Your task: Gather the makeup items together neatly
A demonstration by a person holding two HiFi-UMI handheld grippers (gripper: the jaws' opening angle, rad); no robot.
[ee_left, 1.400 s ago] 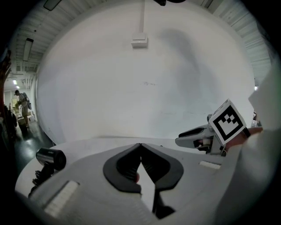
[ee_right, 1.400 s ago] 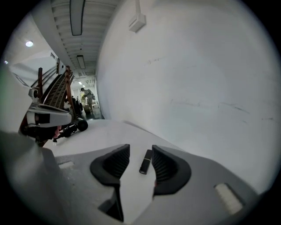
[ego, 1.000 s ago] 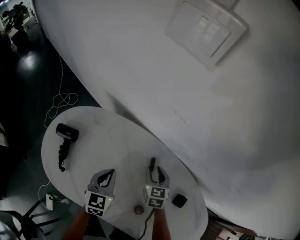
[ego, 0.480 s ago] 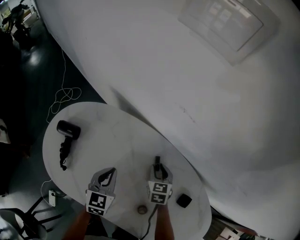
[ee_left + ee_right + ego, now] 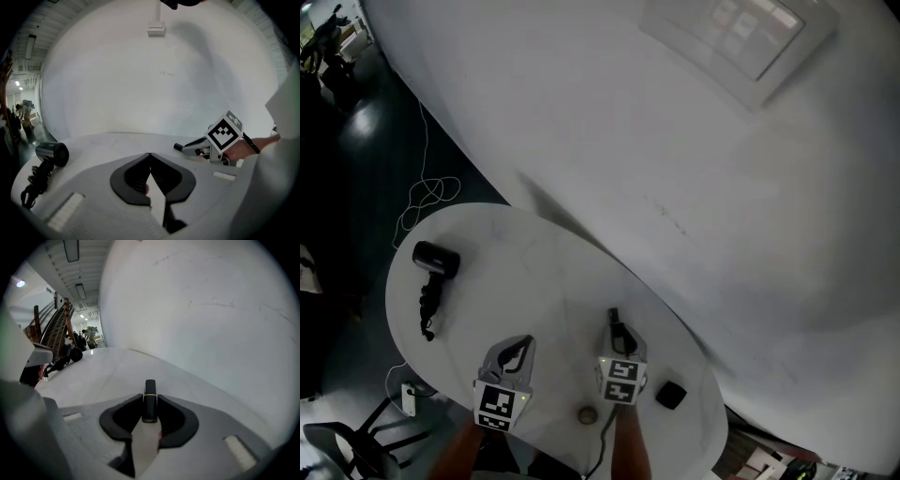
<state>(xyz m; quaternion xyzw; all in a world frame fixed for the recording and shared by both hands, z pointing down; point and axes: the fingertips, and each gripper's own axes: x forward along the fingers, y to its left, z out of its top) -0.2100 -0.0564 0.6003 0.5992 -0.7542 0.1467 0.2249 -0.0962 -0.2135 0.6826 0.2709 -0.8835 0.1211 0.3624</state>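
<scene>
Right gripper (image 5: 620, 336), jaws just closed on black lipstick tube (image 5: 149, 400), its long axis along the jaws, tip toward the round table (image 5: 506, 272)'s wall-side edge, left gripper (image 5: 150, 158) clenched, empty.

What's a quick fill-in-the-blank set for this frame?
The black makeup tube with a gold band is clamped in the ____ gripper's jaws.
The left gripper is ____, with nothing between its jaws.
In the head view, the hair dryer lies at the round table's ____ edge.
Missing words: right; shut; left.
Note: the right gripper has just been closing onto the tube.
</scene>
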